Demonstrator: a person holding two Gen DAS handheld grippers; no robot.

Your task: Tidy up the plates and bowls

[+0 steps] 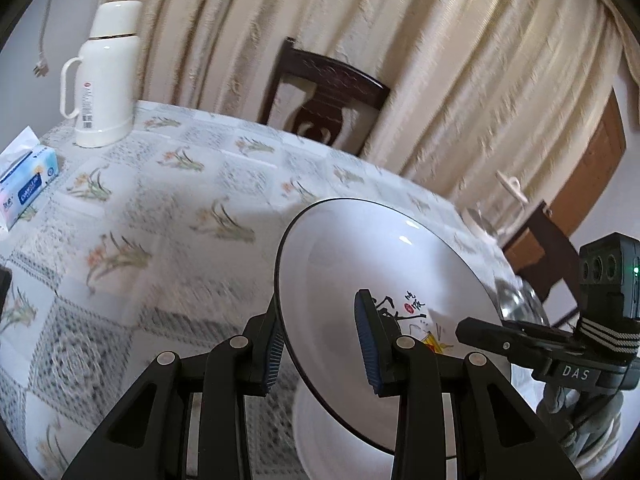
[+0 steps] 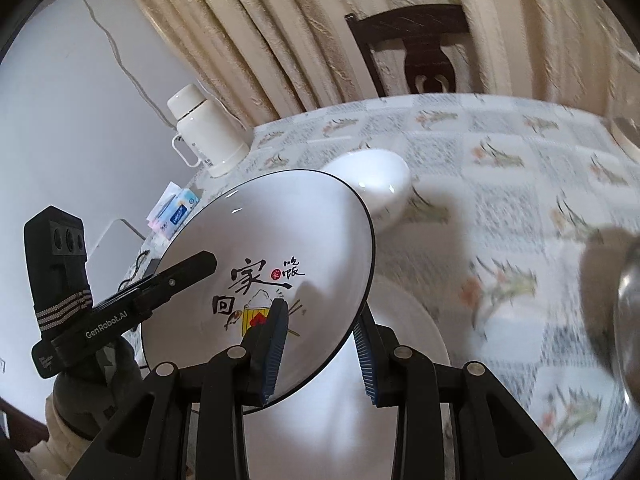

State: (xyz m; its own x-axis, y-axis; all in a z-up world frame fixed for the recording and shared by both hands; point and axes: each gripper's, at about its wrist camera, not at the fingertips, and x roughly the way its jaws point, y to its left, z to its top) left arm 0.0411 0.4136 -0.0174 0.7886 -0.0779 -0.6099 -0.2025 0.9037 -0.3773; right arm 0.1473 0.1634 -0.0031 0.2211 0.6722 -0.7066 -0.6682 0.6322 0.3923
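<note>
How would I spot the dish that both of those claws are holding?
Start at the table with the flowered cloth. Lifted and tilted above it is a white plate, each side straddled by a gripper. Unlike the plain white bowl behind, it has a thin black rim and painted characters.

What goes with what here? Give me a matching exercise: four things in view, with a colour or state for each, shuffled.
1 thermos
2 tissue box
3 plate
4 chair

a dark wood, beyond the table
b blue and white, lying flat
c white, standing upright
d black-rimmed, tilted, held in both sets of jaws

Pairs: 1-c, 2-b, 3-d, 4-a
</note>
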